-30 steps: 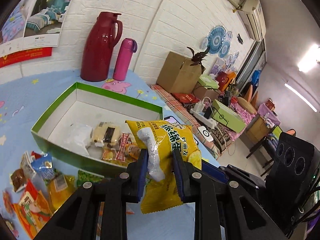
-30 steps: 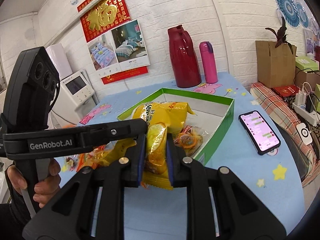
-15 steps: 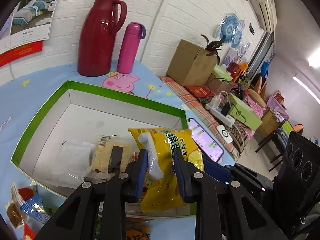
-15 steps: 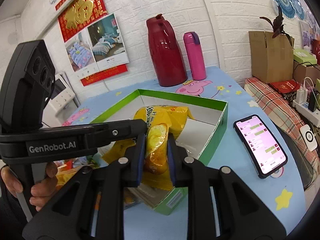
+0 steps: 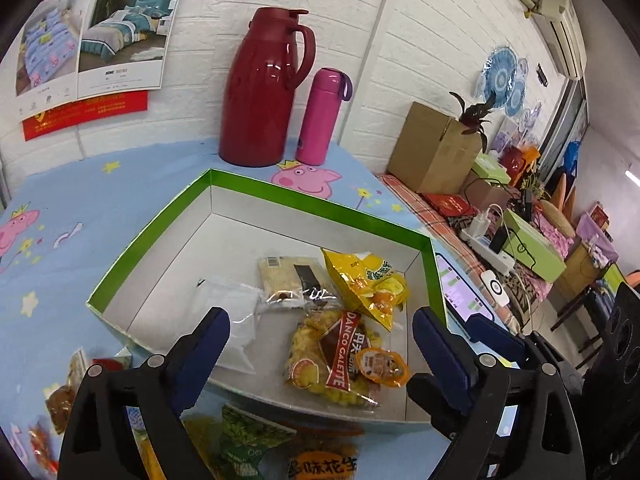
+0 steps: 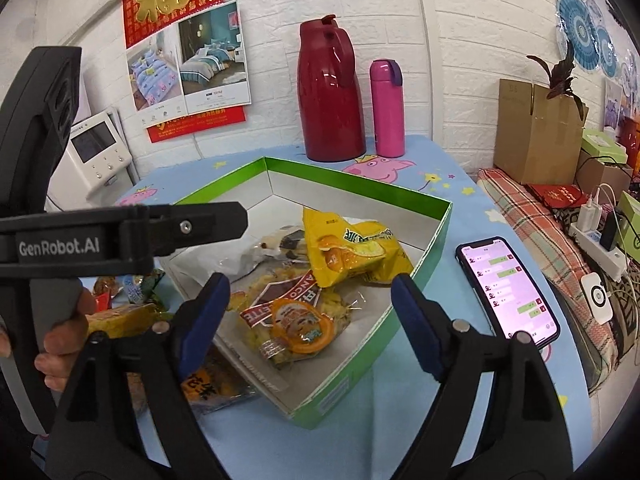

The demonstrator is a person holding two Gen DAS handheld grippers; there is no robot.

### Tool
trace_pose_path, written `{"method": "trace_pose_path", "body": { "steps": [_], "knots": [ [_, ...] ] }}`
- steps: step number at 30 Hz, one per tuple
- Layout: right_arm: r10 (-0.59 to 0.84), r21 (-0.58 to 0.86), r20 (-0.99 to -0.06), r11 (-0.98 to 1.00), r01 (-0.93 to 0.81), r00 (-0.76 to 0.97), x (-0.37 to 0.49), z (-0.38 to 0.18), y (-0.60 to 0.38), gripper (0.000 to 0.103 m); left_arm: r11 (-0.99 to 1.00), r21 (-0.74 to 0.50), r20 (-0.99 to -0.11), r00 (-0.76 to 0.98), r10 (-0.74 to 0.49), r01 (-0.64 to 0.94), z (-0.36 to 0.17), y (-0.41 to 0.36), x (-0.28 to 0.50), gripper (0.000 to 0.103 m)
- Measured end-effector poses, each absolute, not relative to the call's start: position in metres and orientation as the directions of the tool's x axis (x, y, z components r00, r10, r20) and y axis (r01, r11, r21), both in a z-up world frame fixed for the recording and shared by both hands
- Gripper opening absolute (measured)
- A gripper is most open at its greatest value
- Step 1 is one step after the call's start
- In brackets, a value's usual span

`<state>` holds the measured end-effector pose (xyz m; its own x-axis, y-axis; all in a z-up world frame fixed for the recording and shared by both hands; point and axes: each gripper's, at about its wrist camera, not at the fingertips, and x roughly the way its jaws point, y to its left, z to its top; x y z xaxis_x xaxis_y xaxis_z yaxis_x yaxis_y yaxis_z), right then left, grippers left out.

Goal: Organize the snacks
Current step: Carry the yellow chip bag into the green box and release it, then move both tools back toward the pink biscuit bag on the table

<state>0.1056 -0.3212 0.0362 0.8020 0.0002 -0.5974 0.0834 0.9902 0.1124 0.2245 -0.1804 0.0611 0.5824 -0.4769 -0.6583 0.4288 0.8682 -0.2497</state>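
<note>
A green-rimmed white box (image 5: 280, 196) (image 6: 436, 236) sits on the blue tablecloth. Inside lie a yellow snack bag (image 5: 366, 280) (image 6: 352, 252), a clear pack of yellow biscuits (image 5: 332, 364) (image 6: 280, 316), a small orange jelly cup (image 5: 382, 362) (image 6: 302, 330), a rice cracker pack (image 5: 294, 276) and a clear bag (image 5: 228, 308). My left gripper (image 5: 320, 332) hangs open over the box's near side, holding nothing. My right gripper (image 6: 310, 292) is open above the box too, empty. More snack packets (image 5: 256, 448) (image 6: 120, 316) lie outside the box's near wall.
A dark red thermos (image 5: 264, 88) (image 6: 330, 92) and a pink bottle (image 5: 322, 118) (image 6: 386, 108) stand by the brick wall behind the box. A phone (image 6: 508, 288) lies on the table right of the box. A hand (image 6: 60, 344) holds the left gripper's handle.
Both grippers opened and let go of the yellow snack bag, which now lies inside the box on the other snacks. Both moved forward over the box.
</note>
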Motion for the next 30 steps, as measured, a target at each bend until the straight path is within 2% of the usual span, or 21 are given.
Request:
{"method": "trace_pose_path", "body": {
  "steps": [2, 4, 10, 15, 21, 27, 30],
  "knots": [
    [0.012, 0.125, -0.579, 0.989, 0.074, 0.815, 0.094, 0.046, -0.316, 0.094, 0.869, -0.245, -0.649, 0.593, -0.477, 0.431, 0.070, -0.176, 0.213, 0.095],
    [0.022, 0.131, -0.558, 0.989, 0.062, 0.829, 0.080, 0.056, -0.309, 0.098, 0.872, -0.242, -0.635, 0.610, -0.474, 0.426, 0.080, -0.167, 0.199, 0.095],
    [0.045, 0.145, -0.527, 0.989, 0.038, 0.849, 0.040, 0.072, -0.287, 0.100, 0.905, -0.221, -0.651, 0.636, -0.415, 0.364, 0.098, -0.131, 0.153, 0.095],
    [0.101, 0.177, -0.525, 0.984, -0.008, 0.845, 0.018, 0.069, -0.271, 0.102, 0.908, -0.276, -0.622, 0.662, -0.418, 0.315, 0.098, -0.087, 0.114, 0.095],
    [0.170, 0.192, -0.562, 0.979, -0.073, 0.810, 0.006, 0.049, -0.244, 0.102, 0.930, -0.305, -0.636, 0.684, -0.358, 0.204, 0.077, -0.037, 0.085, 0.095],
    [0.235, 0.213, -0.578, 0.968, -0.134, 0.782, 0.007, 0.026, -0.214, 0.102, 0.949, -0.281, -0.681, 0.668, -0.300, 0.141, 0.046, -0.001, 0.060, 0.095],
    [0.274, 0.196, -0.620, 0.961, -0.194, 0.735, 0.012, 0.017, -0.193, 0.102, 0.956, -0.267, -0.713, 0.642, -0.281, 0.123, 0.029, 0.013, 0.050, 0.095]
  ]
}}
